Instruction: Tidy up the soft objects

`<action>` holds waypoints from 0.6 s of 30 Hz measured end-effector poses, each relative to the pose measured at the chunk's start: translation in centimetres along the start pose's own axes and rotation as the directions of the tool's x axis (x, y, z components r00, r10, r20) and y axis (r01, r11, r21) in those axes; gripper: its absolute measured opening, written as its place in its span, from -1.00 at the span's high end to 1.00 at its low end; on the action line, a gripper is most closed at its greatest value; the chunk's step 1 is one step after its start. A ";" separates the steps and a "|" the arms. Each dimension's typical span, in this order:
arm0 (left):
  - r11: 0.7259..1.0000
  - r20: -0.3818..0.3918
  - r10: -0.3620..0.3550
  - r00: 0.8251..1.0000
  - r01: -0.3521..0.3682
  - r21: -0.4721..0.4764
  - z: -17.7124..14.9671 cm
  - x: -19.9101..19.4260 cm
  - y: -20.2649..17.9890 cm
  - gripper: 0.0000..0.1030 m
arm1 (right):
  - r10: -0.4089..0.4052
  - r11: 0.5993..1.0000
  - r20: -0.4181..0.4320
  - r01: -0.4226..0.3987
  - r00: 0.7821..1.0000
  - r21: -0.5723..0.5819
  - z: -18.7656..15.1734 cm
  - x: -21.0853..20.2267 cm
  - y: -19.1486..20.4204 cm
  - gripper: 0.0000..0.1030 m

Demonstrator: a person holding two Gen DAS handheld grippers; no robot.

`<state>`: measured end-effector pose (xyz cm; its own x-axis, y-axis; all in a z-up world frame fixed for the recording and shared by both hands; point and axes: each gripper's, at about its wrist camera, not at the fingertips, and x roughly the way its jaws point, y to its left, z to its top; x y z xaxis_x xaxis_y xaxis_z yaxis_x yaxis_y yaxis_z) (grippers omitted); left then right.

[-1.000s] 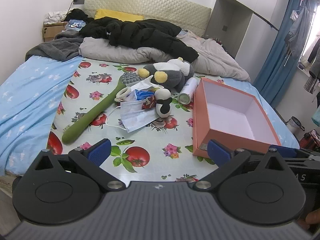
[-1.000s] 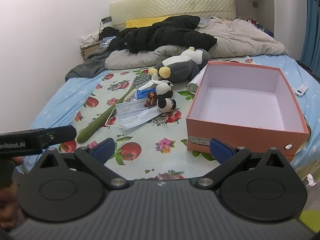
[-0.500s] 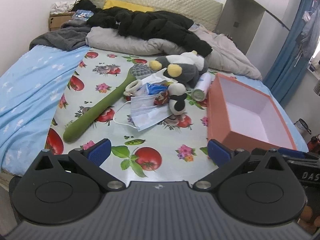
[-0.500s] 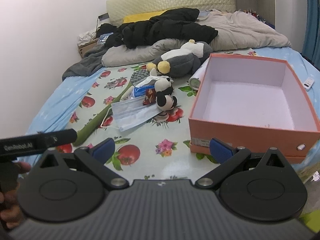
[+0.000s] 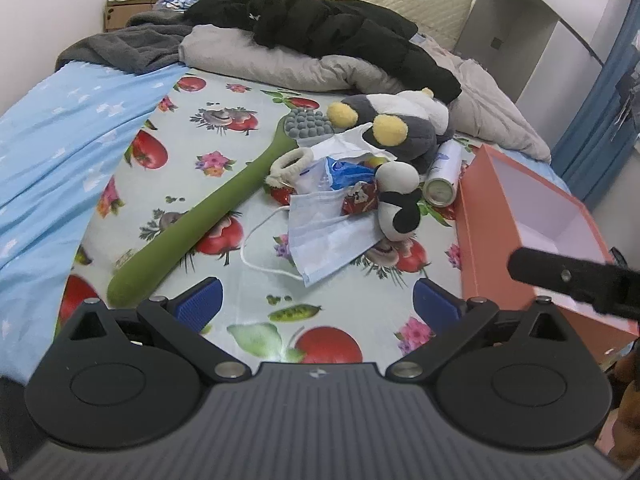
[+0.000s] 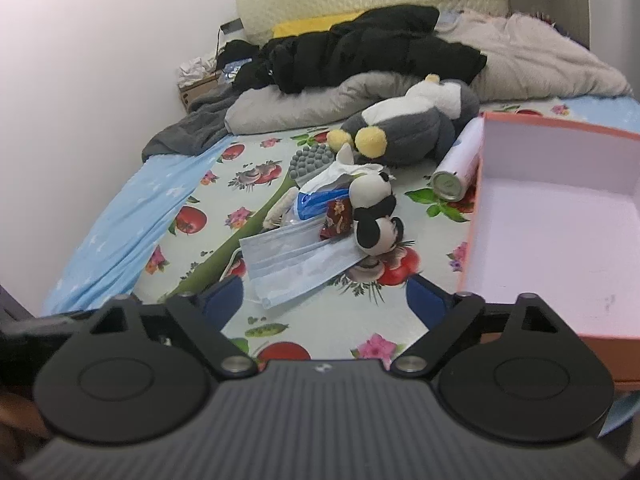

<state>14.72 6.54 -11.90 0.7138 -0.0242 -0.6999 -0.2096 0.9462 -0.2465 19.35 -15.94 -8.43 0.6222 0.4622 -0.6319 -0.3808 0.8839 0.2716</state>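
Left gripper and right gripper – both released, empty – hover above the bed; face mask lies beside the orange box.

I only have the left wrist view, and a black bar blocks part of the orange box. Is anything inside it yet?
Observer: No. The right wrist view shows the floor of the orange box bare.
Operator: Is the right hand-held gripper open?
Observer: Yes. The right hand-held gripper has its jaws wide apart and empty, just short of the face mask.
Operator: Is the spray can against the box?
Observer: The spray can lies right along the box's left outer wall. I cannot confirm actual contact.
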 end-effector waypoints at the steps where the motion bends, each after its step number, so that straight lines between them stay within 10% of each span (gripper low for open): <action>1: 1.000 -0.001 -0.001 1.000 0.001 0.006 0.2 0.6 0.0 -0.98 | 0.000 1.000 -0.006 0.000 1.000 -0.005 0.2 0.6 0.1 -0.63; 18: 1.000 -0.073 -0.012 0.997 0.010 -0.025 1.2 11.0 0.6 -0.21 | -0.122 0.992 -0.056 0.120 0.991 -0.043 2.1 11.7 -1.4 0.04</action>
<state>23.26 7.23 -18.94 0.6653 -0.0593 -0.7443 -0.2189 0.9376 -0.2703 28.61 -11.56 -14.69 0.6252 0.3458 -0.6997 -0.3326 0.9290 0.1620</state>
